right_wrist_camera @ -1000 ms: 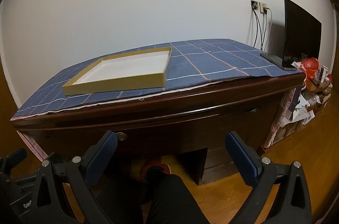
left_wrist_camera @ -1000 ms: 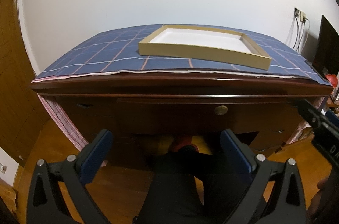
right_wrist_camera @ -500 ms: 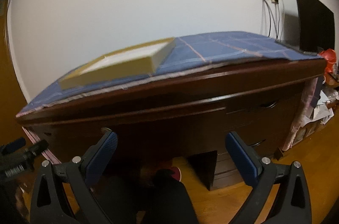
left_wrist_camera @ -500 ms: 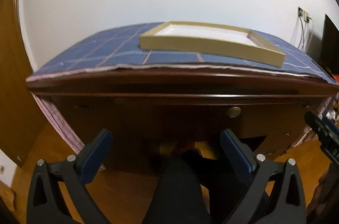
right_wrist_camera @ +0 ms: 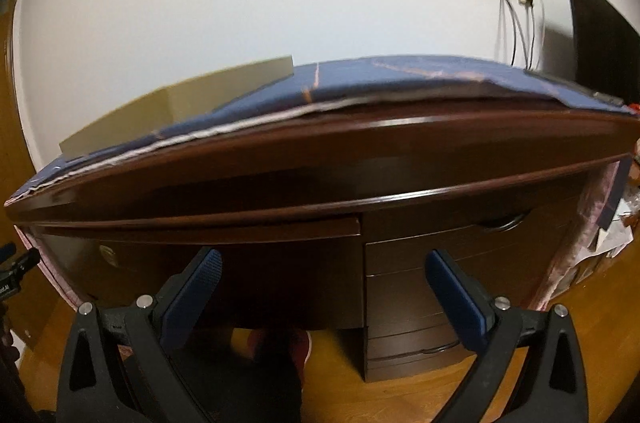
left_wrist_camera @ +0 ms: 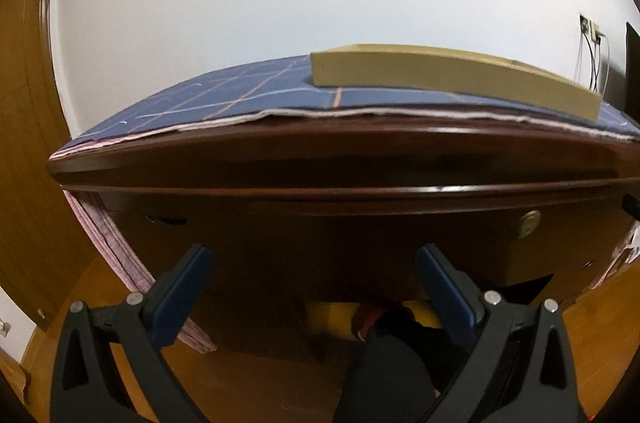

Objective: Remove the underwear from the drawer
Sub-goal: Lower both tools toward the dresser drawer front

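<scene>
A dark wooden desk fills both views, with its shut centre drawer [left_wrist_camera: 360, 243] [right_wrist_camera: 200, 255] right in front of me. A round brass knob [left_wrist_camera: 528, 223] sits on the drawer front, right of my left gripper [left_wrist_camera: 312, 275]. That gripper is open and empty, level with the drawer front. My right gripper [right_wrist_camera: 322, 279] is also open and empty, facing the seam between the centre drawer and a stack of side drawers [right_wrist_camera: 460, 263]. No underwear is visible. A shallow tan tray [left_wrist_camera: 440, 75] [right_wrist_camera: 172, 107] lies on the checked blue cloth [left_wrist_camera: 240, 95] on top.
A dark monitor [right_wrist_camera: 600, 39] and wall cables [right_wrist_camera: 520, 23] stand at the desk's right end. Papers and clutter [right_wrist_camera: 624, 223] lie beside it on the right. A person's dark-clothed legs [left_wrist_camera: 384, 375] and a red slipper [right_wrist_camera: 280, 343] are below the desk. A wooden door [left_wrist_camera: 24, 143] lies left.
Both grippers have dropped lower and come closer to the desk front. The tray's inside is now out of sight and the drawer fronts fill the views. Both stay open.
</scene>
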